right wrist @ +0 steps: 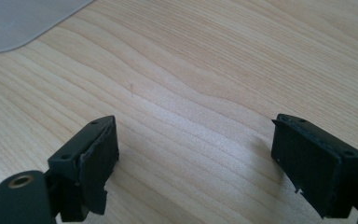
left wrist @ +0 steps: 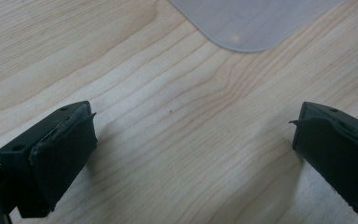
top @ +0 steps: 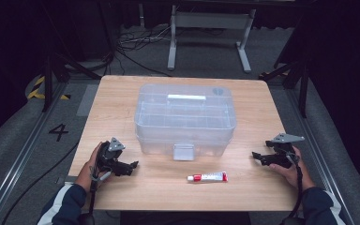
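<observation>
On the wooden table (top: 122,103), the left gripper (top: 132,166) and right gripper (top: 258,156) rest with jaws wide apart, holding nothing. Between them, near the front edge, lies the tube (top: 208,177); I'd approach it squarely across its body. From above, the clear box (top: 185,119) shows whole; each gripper view catches just a corner.
</observation>
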### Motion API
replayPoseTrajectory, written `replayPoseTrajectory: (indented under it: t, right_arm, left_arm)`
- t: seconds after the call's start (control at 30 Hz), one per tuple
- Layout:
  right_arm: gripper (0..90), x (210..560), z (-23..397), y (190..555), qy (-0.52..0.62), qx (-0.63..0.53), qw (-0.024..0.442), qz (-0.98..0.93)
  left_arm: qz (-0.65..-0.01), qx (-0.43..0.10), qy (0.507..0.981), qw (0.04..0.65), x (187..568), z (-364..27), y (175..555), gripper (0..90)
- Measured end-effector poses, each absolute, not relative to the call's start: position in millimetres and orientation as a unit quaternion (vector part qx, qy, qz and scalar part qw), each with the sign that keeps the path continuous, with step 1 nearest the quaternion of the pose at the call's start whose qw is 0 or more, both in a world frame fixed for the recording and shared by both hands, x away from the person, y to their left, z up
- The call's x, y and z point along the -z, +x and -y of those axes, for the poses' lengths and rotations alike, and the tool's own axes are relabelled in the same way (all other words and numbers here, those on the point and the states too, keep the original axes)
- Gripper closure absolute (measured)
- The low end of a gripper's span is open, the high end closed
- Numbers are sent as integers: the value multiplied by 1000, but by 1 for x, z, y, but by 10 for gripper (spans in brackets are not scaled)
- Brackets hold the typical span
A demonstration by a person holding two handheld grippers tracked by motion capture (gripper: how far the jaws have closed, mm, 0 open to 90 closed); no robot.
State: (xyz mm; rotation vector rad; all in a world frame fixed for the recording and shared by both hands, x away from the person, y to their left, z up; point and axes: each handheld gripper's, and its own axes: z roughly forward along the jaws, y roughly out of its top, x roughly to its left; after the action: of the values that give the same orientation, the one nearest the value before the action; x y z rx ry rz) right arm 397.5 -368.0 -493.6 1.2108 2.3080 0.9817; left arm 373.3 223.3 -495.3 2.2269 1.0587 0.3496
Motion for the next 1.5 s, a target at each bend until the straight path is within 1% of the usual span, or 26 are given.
replayPoseTrajectory:
  t: [0.33, 0.73, 0.9, 1.17, 1.43, 1.5]
  right_arm:
    - [149, 494, 368, 397, 429, -347, 178, -815]
    - [146, 491, 372, 397, 426, -337, 170, -822]
    - [182, 488, 374, 396, 422, -330, 163, -828]
    - [219, 468, 369, 391, 402, -358, 167, -826]
    - [241, 442, 362, 384, 379, -378, 189, -823]
    - [247, 440, 361, 383, 379, -378, 191, -823]
  left_arm:
    - [-372, -123, 860, 326, 495, -228, 375, 2]
    - [-356, -116, 867, 330, 495, -232, 371, 4]
    - [-354, -113, 868, 330, 496, -232, 372, 4]
    - [-353, -112, 868, 331, 496, -232, 372, 4]
    - [-354, -111, 868, 331, 496, -232, 372, 4]
    - [-352, -112, 868, 330, 496, -233, 372, 4]
